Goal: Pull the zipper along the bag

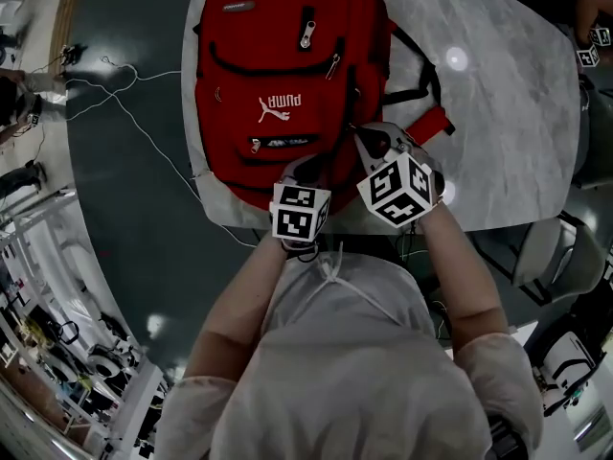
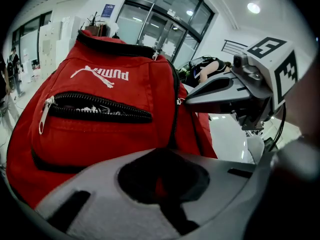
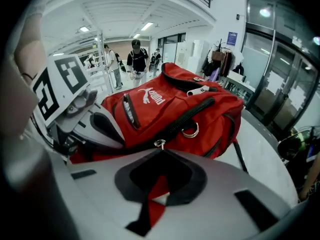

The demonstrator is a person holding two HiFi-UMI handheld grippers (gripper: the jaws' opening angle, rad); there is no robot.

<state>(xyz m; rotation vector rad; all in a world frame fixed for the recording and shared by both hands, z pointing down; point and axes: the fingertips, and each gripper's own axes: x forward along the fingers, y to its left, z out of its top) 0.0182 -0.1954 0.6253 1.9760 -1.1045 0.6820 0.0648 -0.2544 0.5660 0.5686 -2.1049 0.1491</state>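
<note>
A red Puma backpack point(image 1: 287, 75) lies flat on the marble table point(image 1: 517, 84). Both grippers sit at its near edge. My left gripper point(image 1: 305, 172) is shut, with red bag fabric point(image 2: 159, 181) showing between its jaws in the left gripper view. My right gripper point(image 1: 372, 144) is shut just right of it. In the right gripper view a small metal zipper slider point(image 3: 159, 144) sits at the jaw tips, and a red strip shows between the jaws. The black zipper track point(image 3: 187, 118) runs away from the slider across the bag's side. The left gripper point(image 3: 97, 126) shows close beside it.
A white cable point(image 1: 134, 113) trails over the dark floor left of the table. Chairs point(image 1: 546, 257) stand at the right. Another marker cube point(image 1: 588, 54) is at the table's far right. People point(image 3: 136, 56) stand in the background hall. Glass doors point(image 2: 165, 29) rise behind the bag.
</note>
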